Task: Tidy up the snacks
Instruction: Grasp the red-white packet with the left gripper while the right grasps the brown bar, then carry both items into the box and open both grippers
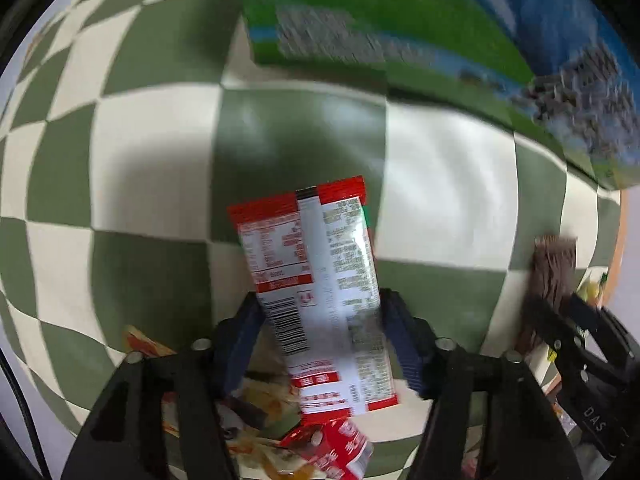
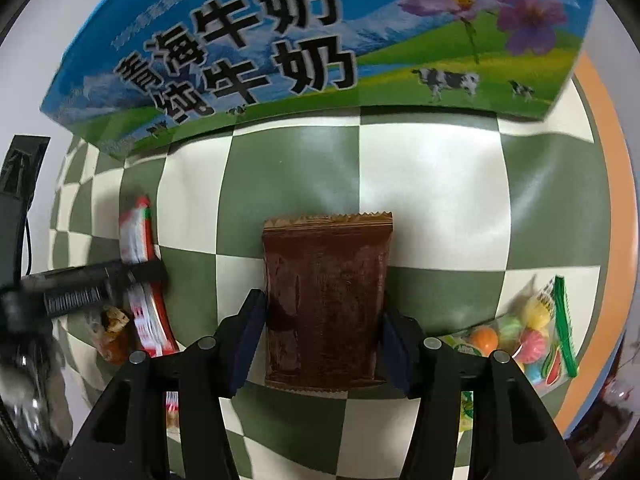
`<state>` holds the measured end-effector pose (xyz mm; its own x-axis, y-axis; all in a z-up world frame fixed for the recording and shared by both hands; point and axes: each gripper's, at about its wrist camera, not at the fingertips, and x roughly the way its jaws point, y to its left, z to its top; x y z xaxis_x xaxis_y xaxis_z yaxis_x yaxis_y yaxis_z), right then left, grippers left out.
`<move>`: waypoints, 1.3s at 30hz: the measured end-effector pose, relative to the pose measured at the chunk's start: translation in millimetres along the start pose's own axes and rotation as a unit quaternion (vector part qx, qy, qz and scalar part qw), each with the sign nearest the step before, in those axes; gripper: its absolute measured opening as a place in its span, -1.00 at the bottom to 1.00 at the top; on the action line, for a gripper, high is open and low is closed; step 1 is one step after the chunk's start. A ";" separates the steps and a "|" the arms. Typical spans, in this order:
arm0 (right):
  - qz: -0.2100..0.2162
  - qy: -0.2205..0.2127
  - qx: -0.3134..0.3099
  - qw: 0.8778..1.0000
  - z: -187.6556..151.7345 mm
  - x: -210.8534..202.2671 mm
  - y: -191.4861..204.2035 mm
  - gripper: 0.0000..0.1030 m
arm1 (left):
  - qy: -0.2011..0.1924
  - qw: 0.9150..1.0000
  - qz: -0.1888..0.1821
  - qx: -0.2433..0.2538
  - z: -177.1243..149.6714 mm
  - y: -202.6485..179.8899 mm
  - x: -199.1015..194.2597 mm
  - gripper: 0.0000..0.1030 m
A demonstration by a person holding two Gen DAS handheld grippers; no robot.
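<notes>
Left gripper [image 1: 320, 316]: pointed down at the checkered cloth, a red-and-white snack packet [image 1: 316, 280] between its blue pads; both pads lay against the packet's long edges, so it gripped the packet.
Red-and-white snack packet: printed back with barcode facing the left wrist camera, running from 6 o'clock toward 12 o'clock, slightly tilted.
Right gripper [image 2: 324, 328]: pointed down, pads against both side edges of a brown snack packet [image 2: 326, 300], clamped on it.
Brown snack packet: upright in the right wrist view, serrated top edge at 12 o'clock.
Milk carton box [image 2: 312, 52]: blue and green, cows and purple flowers printed, at 12 o'clock in both views, resting on the cloth; its inside was not visible.
Bag of coloured candies [image 2: 524, 340]: clear bag with green edge, at 4 o'clock of the right gripper, round sweets inside.
Loose snack packets [image 1: 272, 432]: heaped at 6 o'clock under the left gripper.
Green-and-white checkered cloth [image 2: 432, 184]: beneath everything.
</notes>
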<state>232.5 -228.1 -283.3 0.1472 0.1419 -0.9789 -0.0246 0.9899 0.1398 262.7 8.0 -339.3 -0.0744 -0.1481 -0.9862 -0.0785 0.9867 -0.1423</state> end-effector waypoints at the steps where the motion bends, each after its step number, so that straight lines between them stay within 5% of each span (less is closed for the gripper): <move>1: -0.006 0.001 -0.006 1.000 0.8 2.0 3.0 0.13 | 0.001 1.000 -0.005 -0.009 -3.1 1.2 2.5 0.34; 5: -0.032 0.001 -0.036 0.999 0.6 9.4 19.9 0.15 | -0.007 0.999 -0.013 -0.037 -14.2 6.7 1.7 0.30; 7: -0.035 -0.004 -0.049 0.998 0.1 9.2 25.6 0.12 | -0.021 0.999 -0.003 -0.041 -20.3 7.9 -3.6 -0.03; 13: -0.007 -0.020 -0.049 0.999 -1.4 -0.7 43.8 0.11 | -0.057 0.998 0.013 -0.015 -45.4 -14.9 -28.4 -0.16; 23: 0.075 -0.098 -0.020 0.992 3.8 -101.6 31.3 0.11 | -0.145 0.985 -0.080 0.048 -53.6 -76.4 -152.3 -0.16; 30: 0.063 -0.169 -0.017 0.984 57.0 -179.1 -8.0 0.11 | -0.162 0.975 -0.120 0.097 42.0 -110.4 -223.2 -0.16; 39: 0.015 -0.149 0.002 0.989 154.7 -152.3 -36.4 0.11 | -0.100 0.986 -0.095 0.093 155.1 -156.8 -178.7 -0.16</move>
<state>364.0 -285.2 -116.2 0.4310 0.1659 -0.8870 -0.0302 0.9851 0.1695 442.6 -109.8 -154.0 0.1239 -0.3344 -0.9342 0.1133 0.9401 -0.3215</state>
